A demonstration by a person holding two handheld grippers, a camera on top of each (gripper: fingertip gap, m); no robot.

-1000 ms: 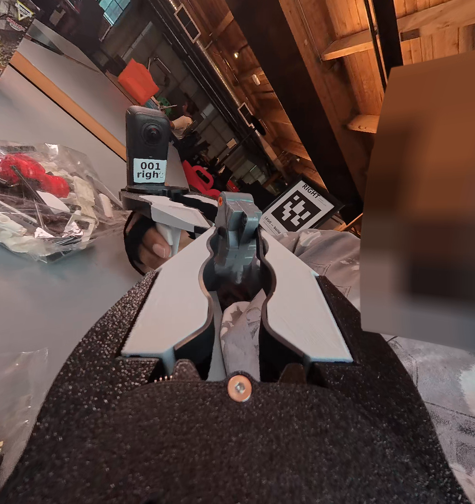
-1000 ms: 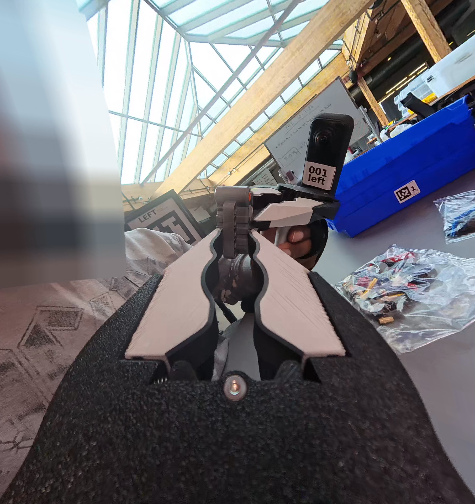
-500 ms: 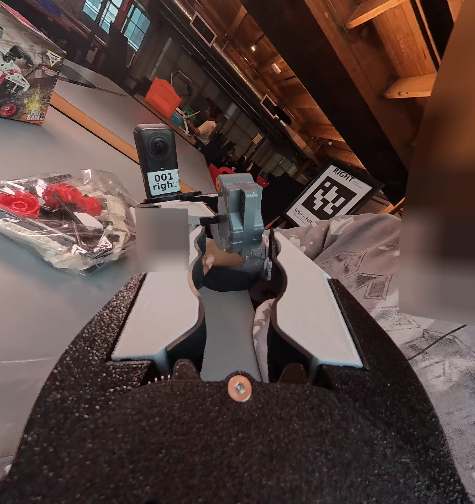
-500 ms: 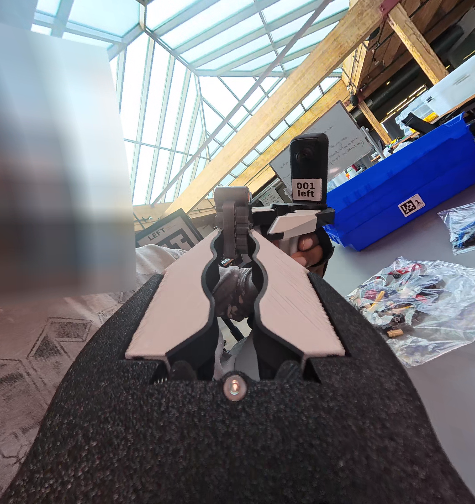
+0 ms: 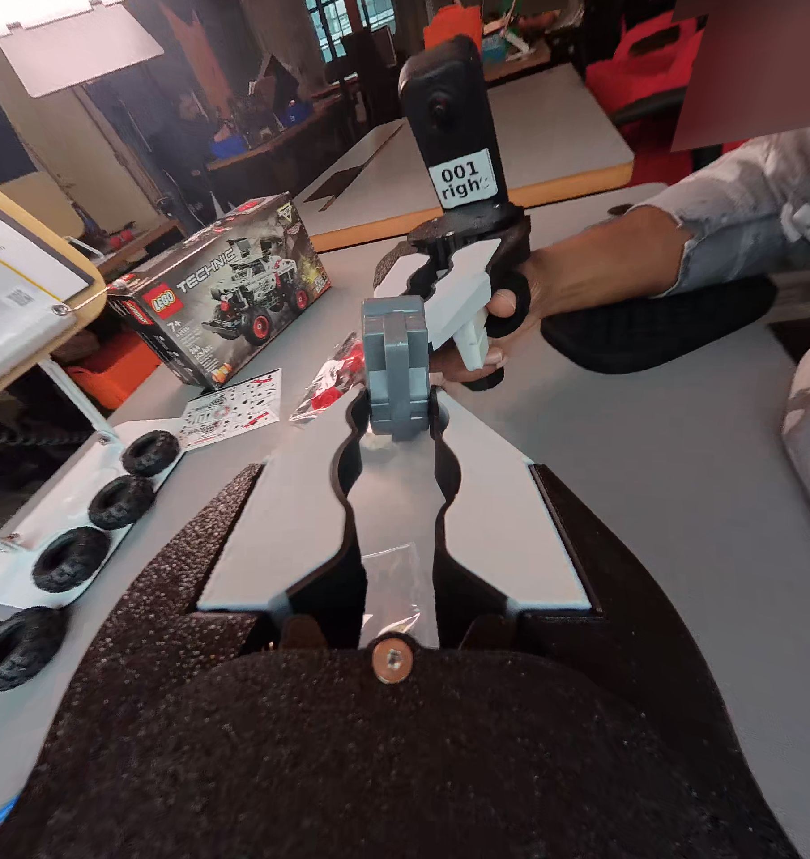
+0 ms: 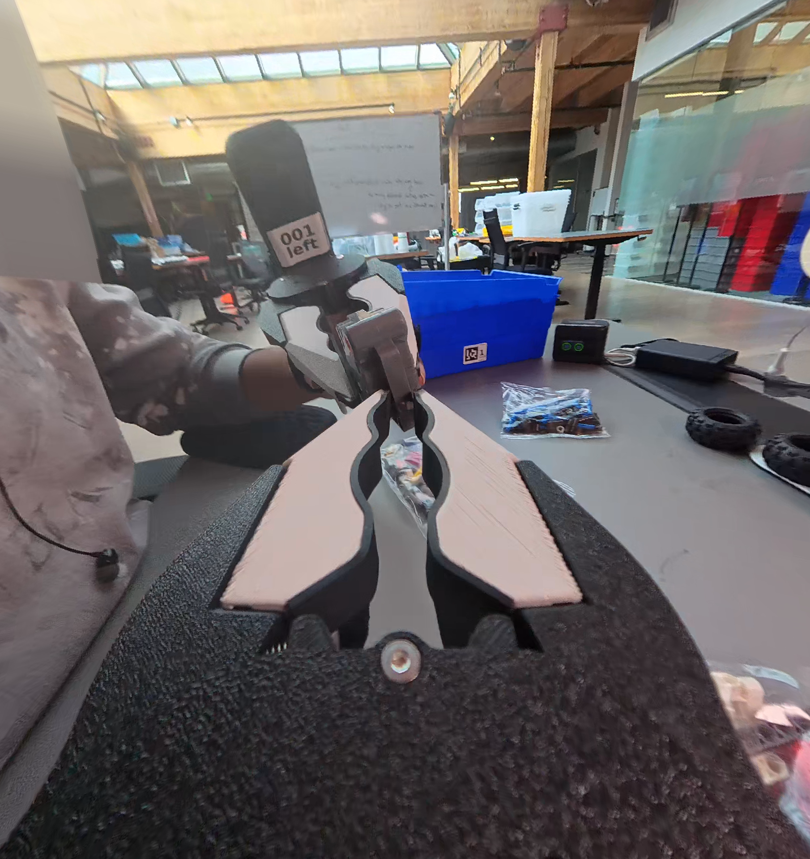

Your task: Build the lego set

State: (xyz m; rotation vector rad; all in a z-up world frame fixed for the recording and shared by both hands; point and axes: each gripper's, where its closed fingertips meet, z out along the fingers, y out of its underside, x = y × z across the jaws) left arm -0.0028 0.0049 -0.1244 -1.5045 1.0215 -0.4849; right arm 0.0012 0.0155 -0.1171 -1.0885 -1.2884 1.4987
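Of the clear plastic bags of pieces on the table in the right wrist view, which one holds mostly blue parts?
The bag of blue parts lying flat in front of the blue bin; the bag under the right gripper holds mixed colours.

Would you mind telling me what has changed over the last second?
Both grippers tipped downward from facing the ceiling to facing the table. The grey lego assembly stayed pinched between the left gripper and right gripper, neither letting go. The bags of parts did not visibly move.
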